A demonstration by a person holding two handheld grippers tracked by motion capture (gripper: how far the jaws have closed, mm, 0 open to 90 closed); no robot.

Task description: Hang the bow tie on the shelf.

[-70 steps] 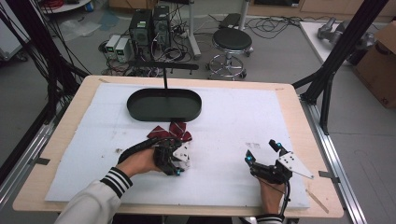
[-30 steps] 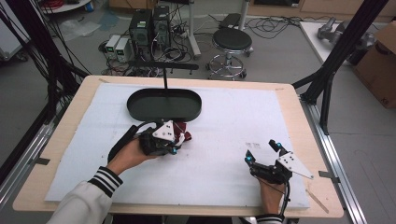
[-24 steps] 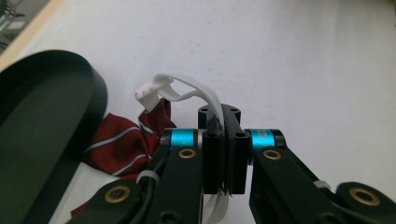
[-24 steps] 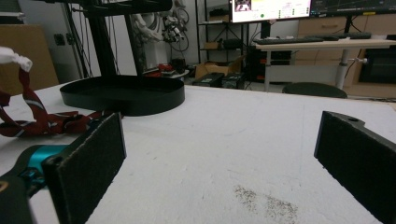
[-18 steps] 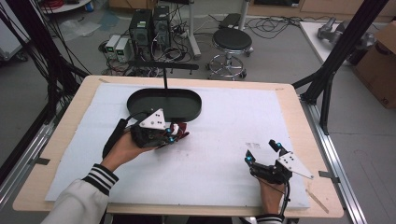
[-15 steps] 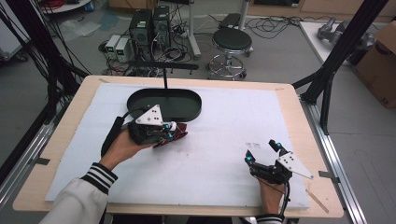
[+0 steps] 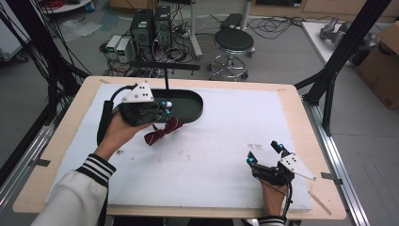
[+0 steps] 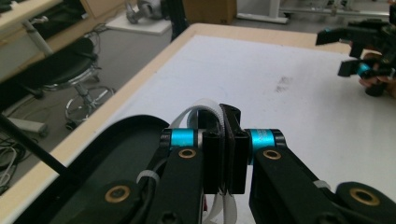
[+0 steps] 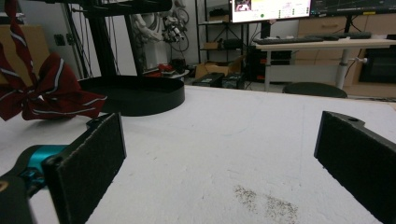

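A dark red bow tie with thin white stripes [image 7: 162, 131] hangs just above the white mat, right in front of the black oval tray [image 7: 194, 104]. My left gripper [image 7: 165, 107] is shut on the bow's white strap [image 8: 205, 105], held beside the tray's near rim [image 8: 112, 154]. In the left gripper view the jaws [image 8: 224, 140] are pressed together with the strap looping out above them. My right gripper [image 7: 264, 153] rests open on the mat at the front right, holding nothing. From the right gripper view [image 9: 219, 154] the bow [image 9: 42, 98] and tray [image 9: 135, 100] lie far off to the left.
A thin black post [image 7: 166, 80] rises behind the tray. A faint dirty smudge [image 7: 256, 147] marks the mat near my right gripper. Off the table's far edge stand a stool [image 7: 234, 44] and computer towers [image 7: 150, 26]. Black frame legs [image 7: 329, 80] flank the right side.
My left gripper has lifted the bow tie from the middle of the mat and carried it back and left to the tray's front rim. The right gripper has stayed still.
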